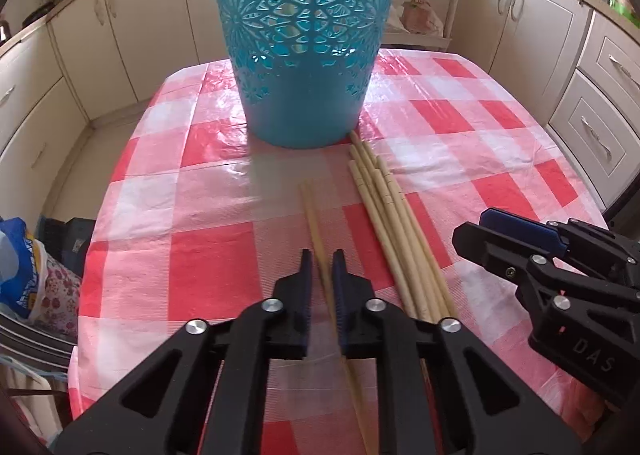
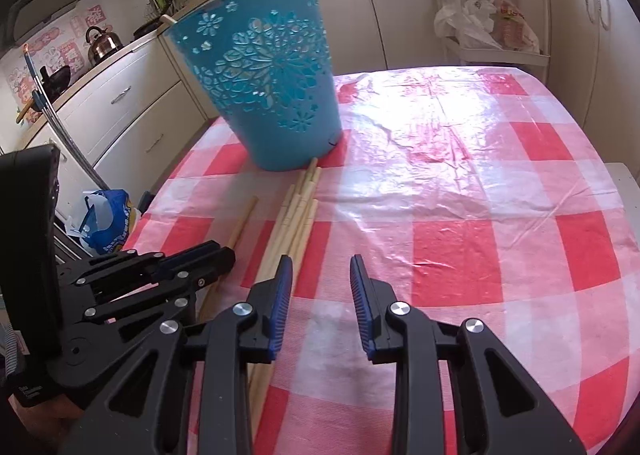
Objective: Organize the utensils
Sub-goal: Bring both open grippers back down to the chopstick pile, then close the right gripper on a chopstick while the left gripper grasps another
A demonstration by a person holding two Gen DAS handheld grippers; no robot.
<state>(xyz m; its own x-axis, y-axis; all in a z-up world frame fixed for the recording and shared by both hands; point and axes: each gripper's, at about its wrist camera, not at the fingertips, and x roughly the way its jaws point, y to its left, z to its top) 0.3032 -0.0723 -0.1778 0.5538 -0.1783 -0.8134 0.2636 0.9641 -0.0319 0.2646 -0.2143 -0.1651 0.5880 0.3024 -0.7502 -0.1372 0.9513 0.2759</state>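
A tall blue perforated basket stands on the red-and-white checked table. Several pale chopsticks lie bundled in front of it, tips near its base. My left gripper is shut on a pair of thin chopsticks that point toward the basket. My right gripper is open and empty, just right of the bundle. The right gripper shows in the left wrist view, and the left gripper in the right wrist view. The basket also shows there, with one chopstick end above its rim.
Cream kitchen cabinets surround the table. A white rack with plastic bags stands behind it. A blue bag lies on the floor at the left. A kettle sits on the counter.
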